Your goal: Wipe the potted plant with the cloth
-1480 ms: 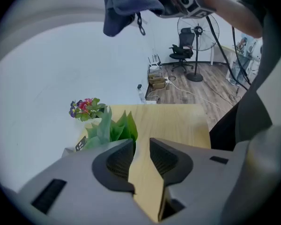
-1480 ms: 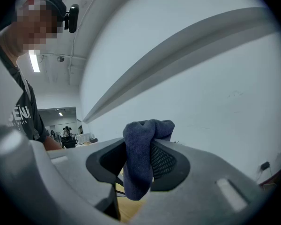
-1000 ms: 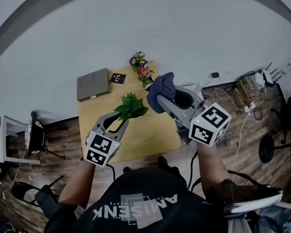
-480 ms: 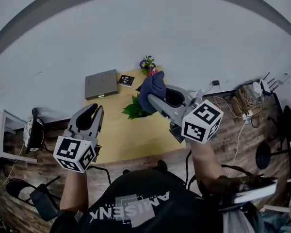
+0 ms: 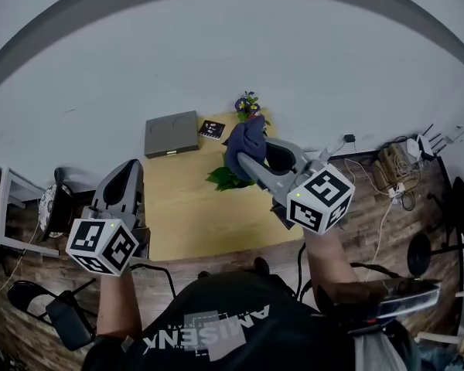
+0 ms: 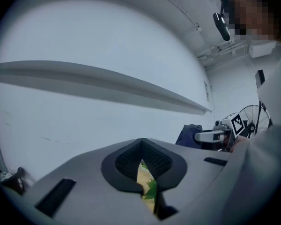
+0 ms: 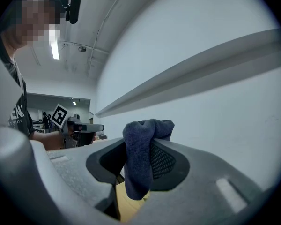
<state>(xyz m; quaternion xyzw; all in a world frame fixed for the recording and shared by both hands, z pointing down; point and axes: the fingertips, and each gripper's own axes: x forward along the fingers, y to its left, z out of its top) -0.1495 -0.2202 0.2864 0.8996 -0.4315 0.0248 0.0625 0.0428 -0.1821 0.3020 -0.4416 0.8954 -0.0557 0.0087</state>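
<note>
One wooden bench [image 5: 187,221] meets a white wall [image 5: 216,45], bearing one potted plant [image 5: 226,179] and one grey box [image 5: 171,134] behind it. The left gripper [image 5: 128,167] has just closed its jaws together, empty. The right gripper [image 5: 249,165] has its jaws clamped on one cloth [image 5: 247,134].

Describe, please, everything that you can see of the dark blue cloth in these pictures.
The cloth is dark blue, with a fuzzy, towel-like weave. It is bunched into a thick fold and pinched between the jaws of the right gripper, with one lump bulging above the jaws and a tail hanging below them. In the head view it sits over the leafy potted plant; whether it touches the leaves cannot be told.
</note>
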